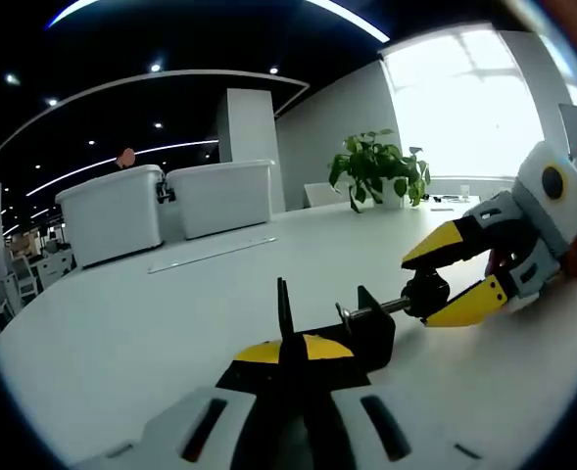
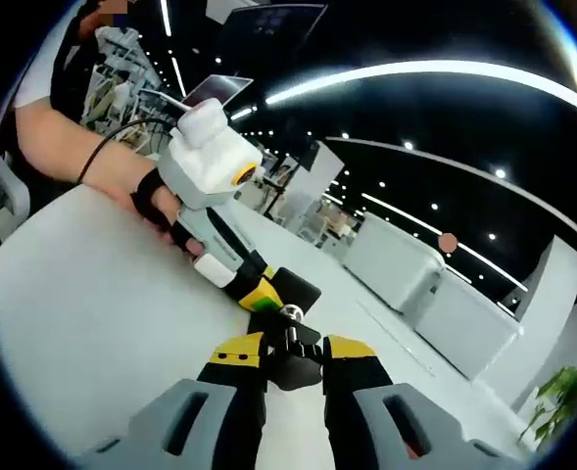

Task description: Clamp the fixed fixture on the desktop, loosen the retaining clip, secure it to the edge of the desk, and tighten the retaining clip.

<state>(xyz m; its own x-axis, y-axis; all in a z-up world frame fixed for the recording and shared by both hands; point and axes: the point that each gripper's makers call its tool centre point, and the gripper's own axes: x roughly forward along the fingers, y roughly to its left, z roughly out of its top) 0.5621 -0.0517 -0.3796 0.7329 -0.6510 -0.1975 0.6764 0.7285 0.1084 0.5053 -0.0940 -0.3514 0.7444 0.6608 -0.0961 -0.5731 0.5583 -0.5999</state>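
A black clamp fixture (image 1: 366, 328) stands on the white table (image 1: 121, 333), and my left gripper (image 1: 290, 345) is shut on its body. Its threaded screw (image 1: 371, 311) sticks out to the right and ends in a black knob (image 1: 427, 292). My right gripper (image 1: 417, 292) comes in from the right with its yellow jaws shut on that knob. In the right gripper view the knob (image 2: 293, 370) sits between the jaws of my right gripper (image 2: 293, 351). Just beyond it, the left gripper (image 2: 262, 294) holds the black fixture (image 2: 298, 286), with a person's hand (image 2: 156, 201) on the gripper's handle.
Two white storage boxes (image 1: 112, 211) (image 1: 219, 196) stand at the back of the table. A flat strip (image 1: 210, 255) lies in front of them. A potted plant (image 1: 376, 166) is at the far right by a bright window. Open tabletop (image 2: 82, 304) lies left of the grippers.
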